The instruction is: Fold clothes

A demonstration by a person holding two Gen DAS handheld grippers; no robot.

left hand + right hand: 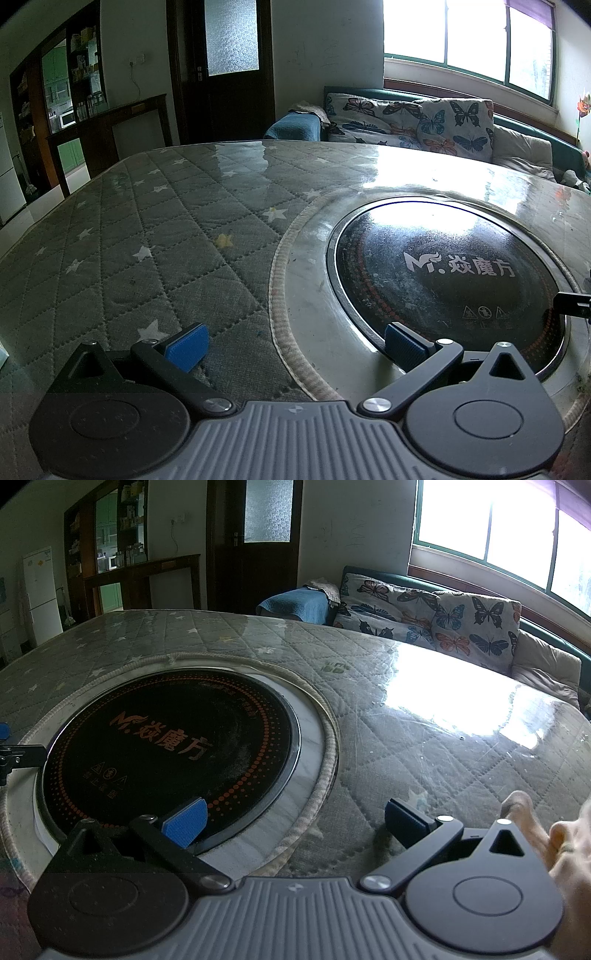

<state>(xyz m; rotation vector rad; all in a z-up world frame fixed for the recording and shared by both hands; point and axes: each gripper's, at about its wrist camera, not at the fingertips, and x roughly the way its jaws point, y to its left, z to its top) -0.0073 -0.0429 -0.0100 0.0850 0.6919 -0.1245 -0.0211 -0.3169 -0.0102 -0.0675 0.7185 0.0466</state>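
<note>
No garment shows in either view. My left gripper point(295, 345) is open and empty, low over a table with a grey quilted star-pattern cover point(147, 229) under clear plastic. Its right blue pad point(400, 341) sits over the rim of a round black induction hob point(443, 273) set in the table. My right gripper point(295, 821) is open and empty, low over the same table point(424, 738), with its left blue pad point(186, 823) over the hob point(170, 746). A tip of the other gripper shows at the right edge of the left wrist view point(572, 304) and at the left edge of the right wrist view point(14, 757).
A sofa with butterfly-print cushions point(424, 122) stands behind the table under a bright window point(461, 40). A blue folded blanket point(295, 603) lies on the sofa's left end. A dark door point(225, 70), a wooden shelf unit point(74, 92) and a white fridge point(40, 594) stand at the back.
</note>
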